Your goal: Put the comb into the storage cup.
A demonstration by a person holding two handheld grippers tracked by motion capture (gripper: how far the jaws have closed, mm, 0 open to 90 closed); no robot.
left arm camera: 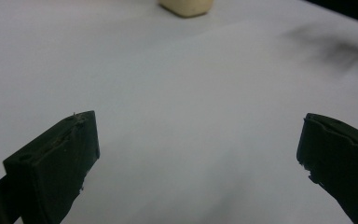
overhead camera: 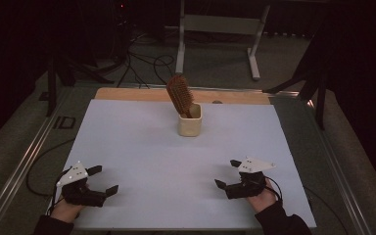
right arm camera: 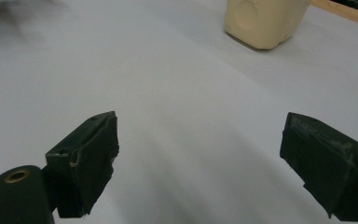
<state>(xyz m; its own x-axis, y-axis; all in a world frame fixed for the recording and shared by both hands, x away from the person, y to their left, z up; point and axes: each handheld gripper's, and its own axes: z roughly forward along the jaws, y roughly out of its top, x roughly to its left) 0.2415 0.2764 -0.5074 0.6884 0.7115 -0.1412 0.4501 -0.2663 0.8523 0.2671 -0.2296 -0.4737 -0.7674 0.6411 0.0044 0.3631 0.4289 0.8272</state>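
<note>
The left gripper (overhead camera: 100, 180) is held low over the near left part of the white sheet (overhead camera: 142, 147), its jaws spread wide and nothing caught between them. In the left gripper view the sheet alone is seen between the two black fingers (left arm camera: 56, 163), and the base of the cream cup (left arm camera: 186, 7) is seen far ahead of the fingertips, slightly left of the gap's middle. At centre, well beyond both pairs of fingers, the cup (overhead camera: 190, 121) stands upright near the far edge of the sheet, and a wooden hairbrush (overhead camera: 179, 95) is propped in it, handle down and bristled head tilted up to the left. The right gripper (overhead camera: 229, 174) is held at the near right, jaws likewise spread and empty; in the right gripper view the cup (right arm camera: 265, 21) lies ahead of the fingers (right arm camera: 86, 158) and to the right.

The step in hand is judged to be the start, before any reach: neither gripper is near the brush. For the next move, one gripper is likely to be carried forward to the brush head, closed across it and lifted upward, while the cup may need to be steadied by the other.
</note>
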